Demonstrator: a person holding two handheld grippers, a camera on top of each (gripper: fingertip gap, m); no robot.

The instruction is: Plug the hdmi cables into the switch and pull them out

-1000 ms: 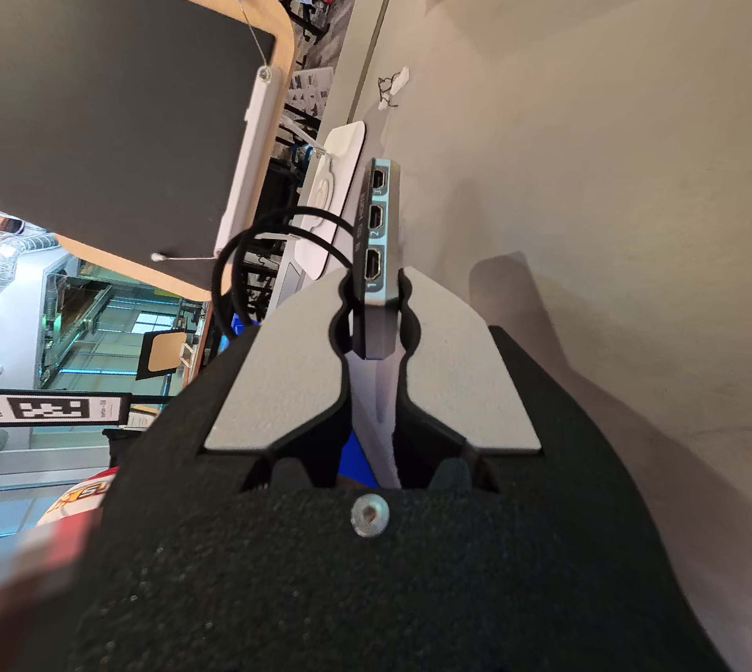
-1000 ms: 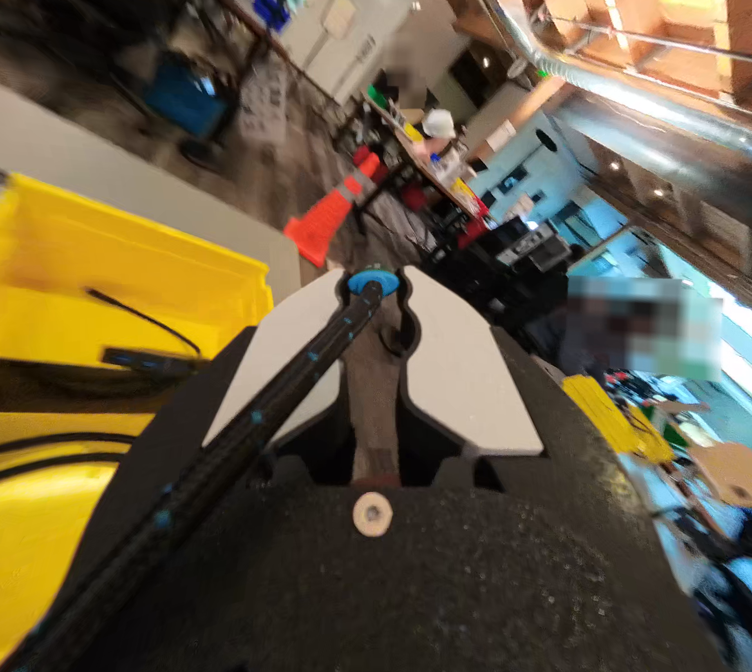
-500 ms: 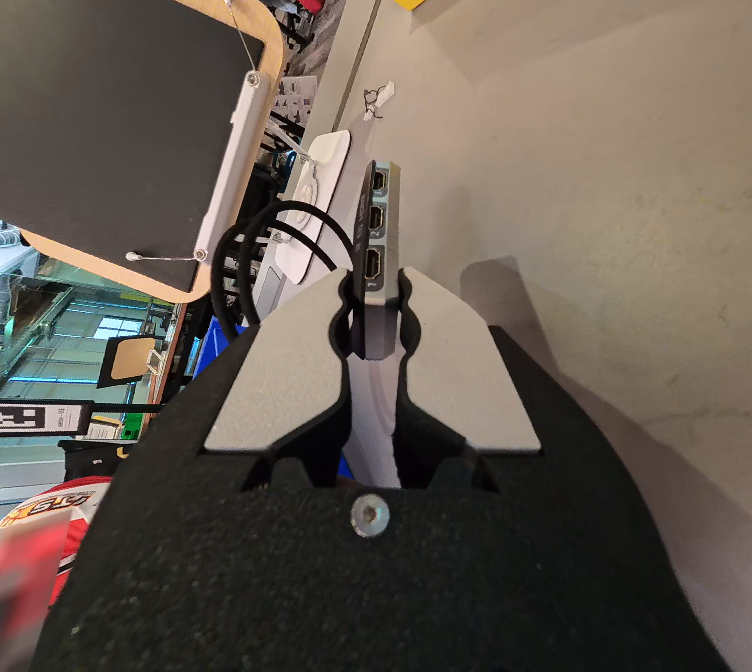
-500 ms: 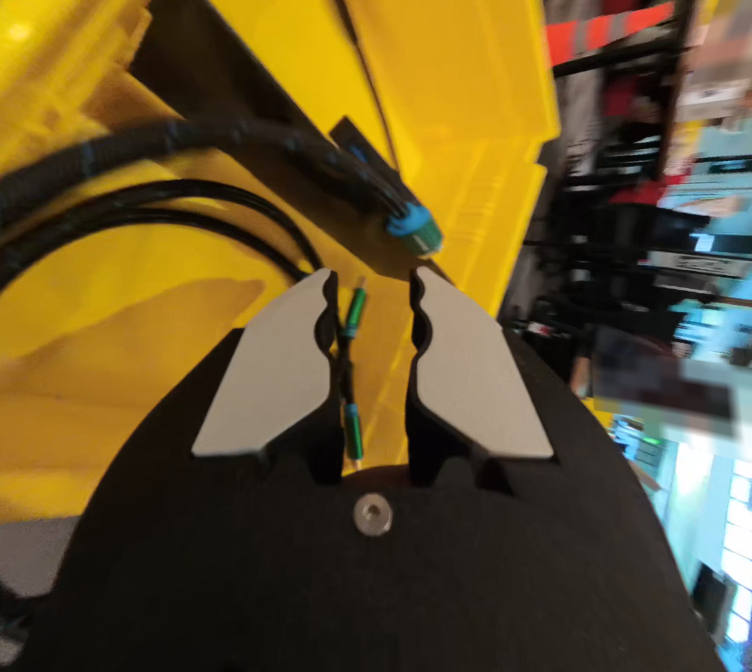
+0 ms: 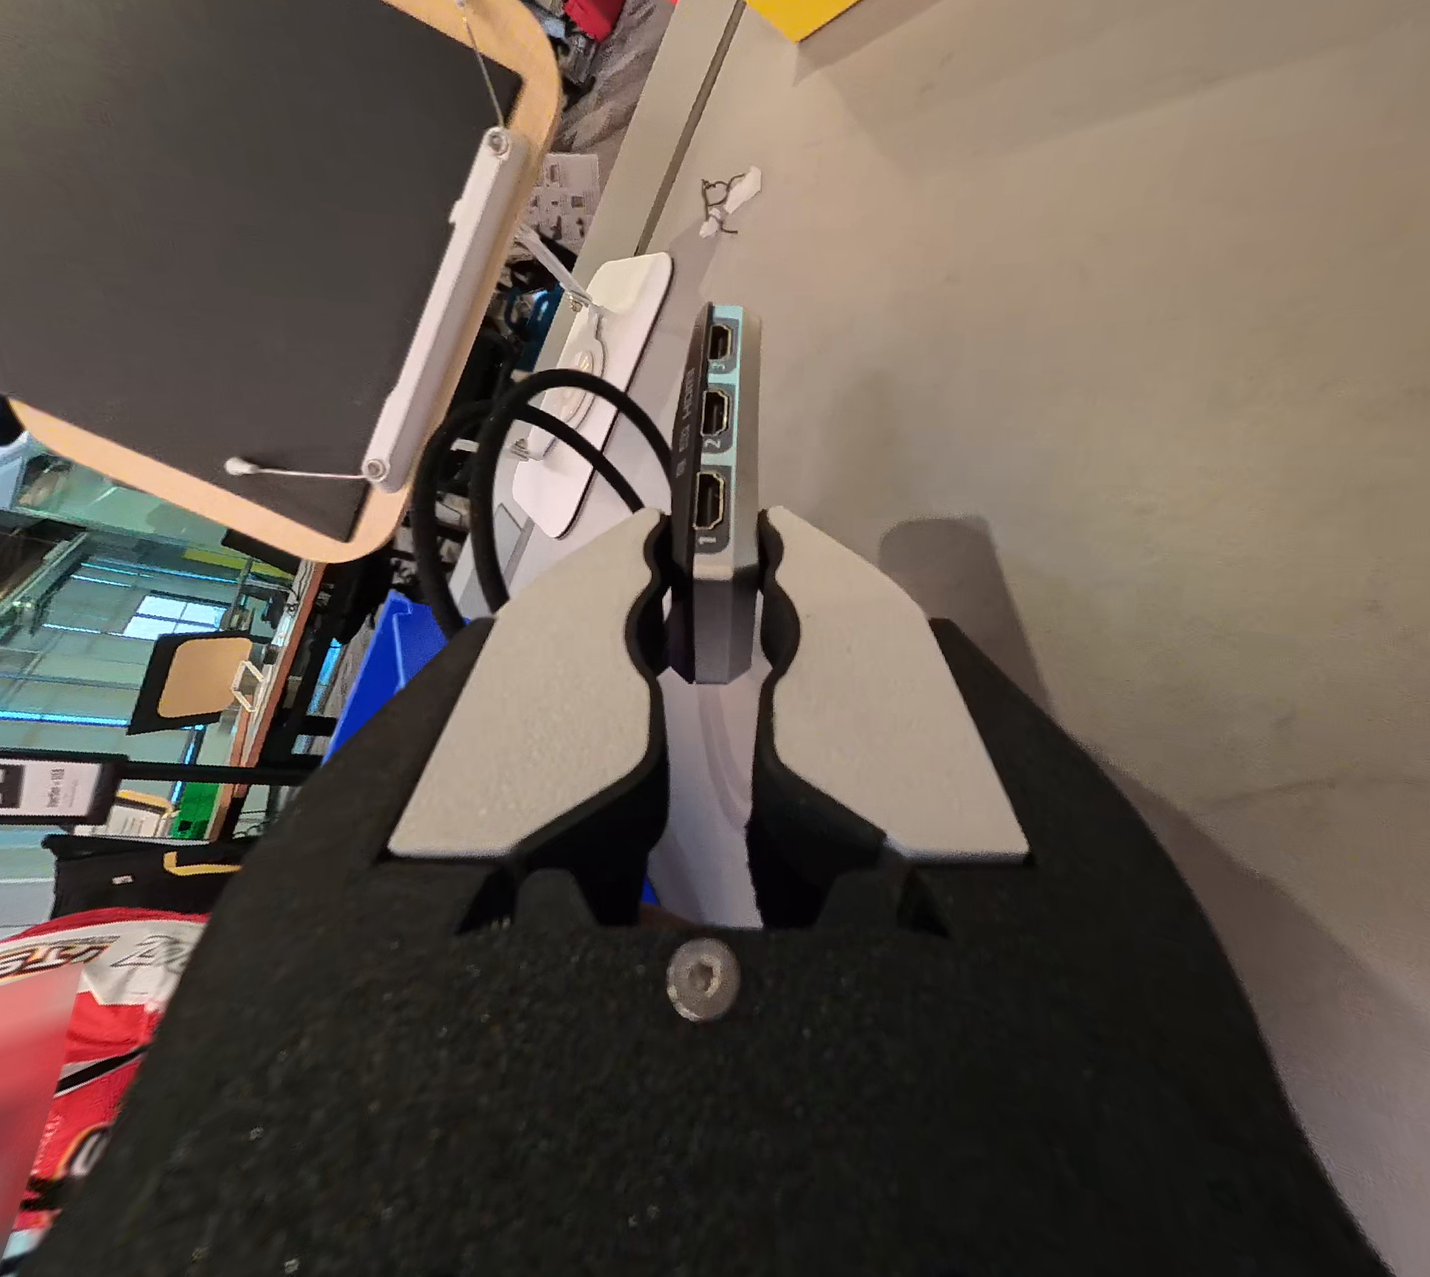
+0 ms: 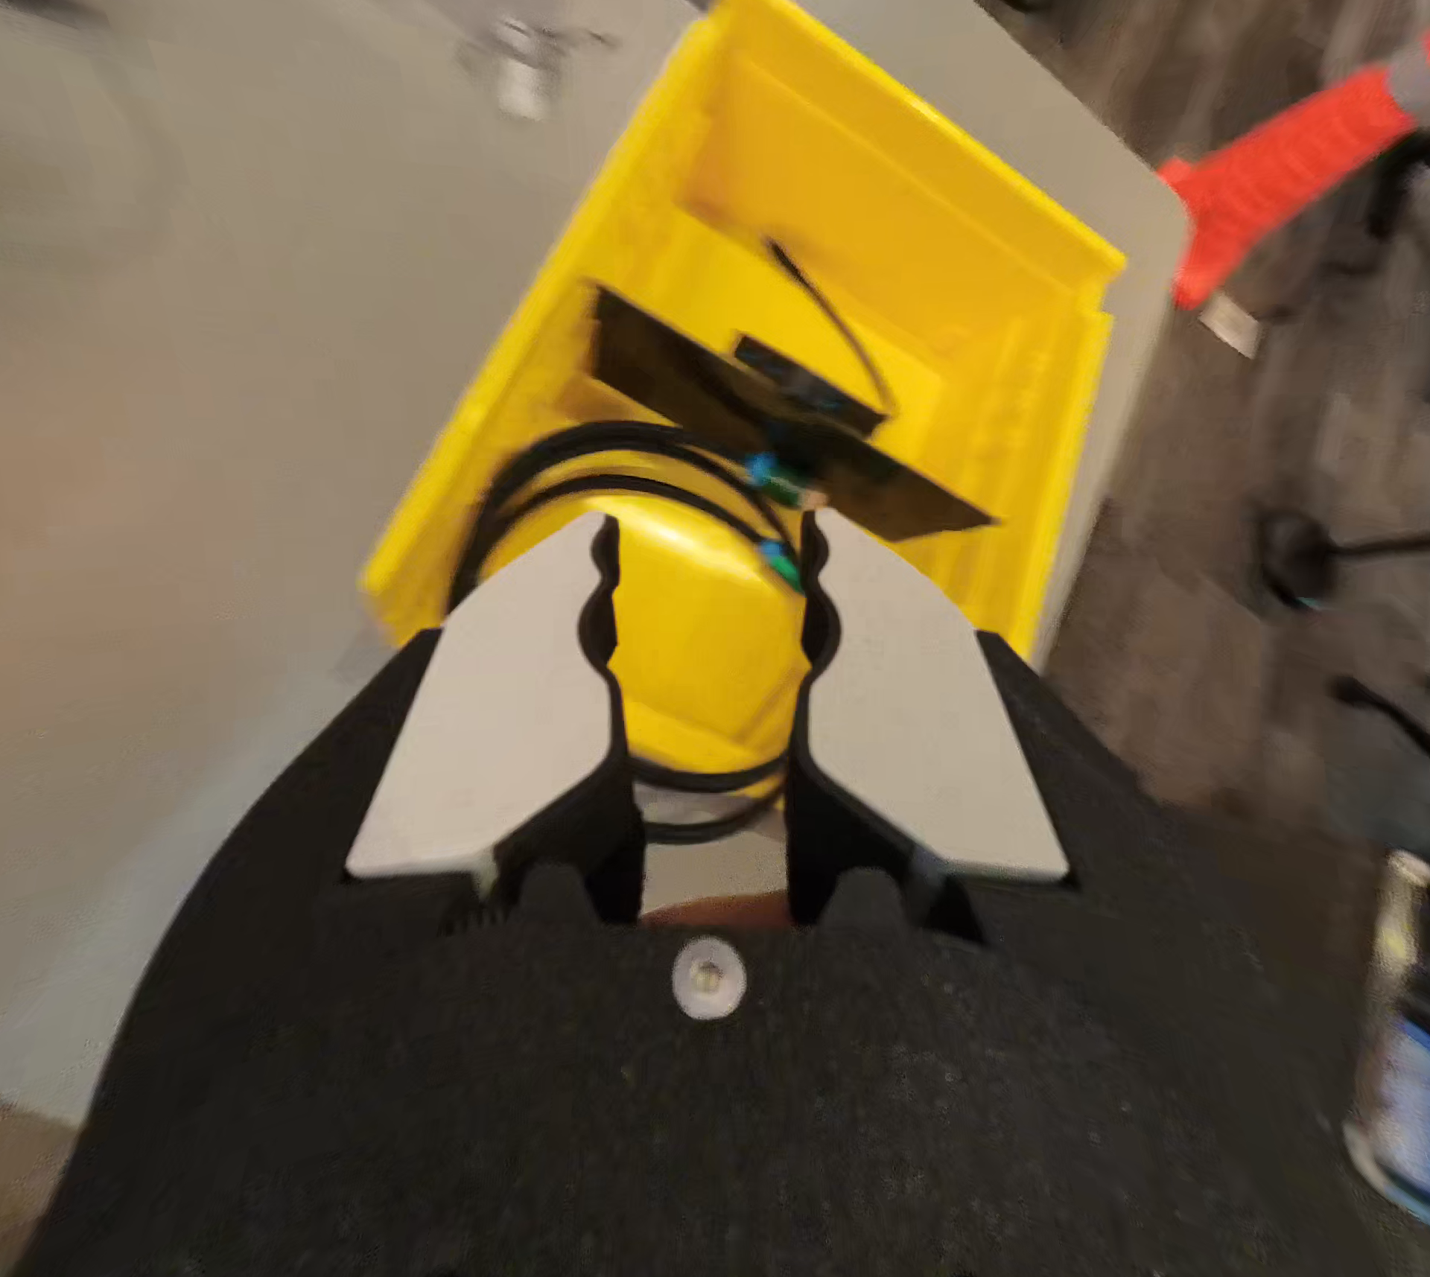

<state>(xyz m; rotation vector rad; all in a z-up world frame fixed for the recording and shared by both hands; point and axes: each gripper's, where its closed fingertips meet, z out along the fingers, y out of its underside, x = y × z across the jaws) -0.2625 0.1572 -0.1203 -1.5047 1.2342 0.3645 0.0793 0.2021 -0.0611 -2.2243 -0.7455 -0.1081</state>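
The dark grey switch (image 5: 716, 543) stands on edge, near end pinched, its three ports all empty and facing up. The black HDMI cables (image 6: 619, 474) lie coiled in the yellow bin (image 6: 890, 126), blue-green plug ends (image 6: 766, 474) loose by a black divider.

Switch (image 5: 716, 466) dark grey, pale blue port face, gold-edged ports. Table (image 5: 1122, 311) plain grey. Bin (image 6: 890, 195) bright yellow. Cables (image 6: 619, 458) black, blue-and-green plug ends. Both grippers black, grainy, with light grey fingers (image 5: 542, 683). Traffic cone (image 6: 1277, 172) orange-red.
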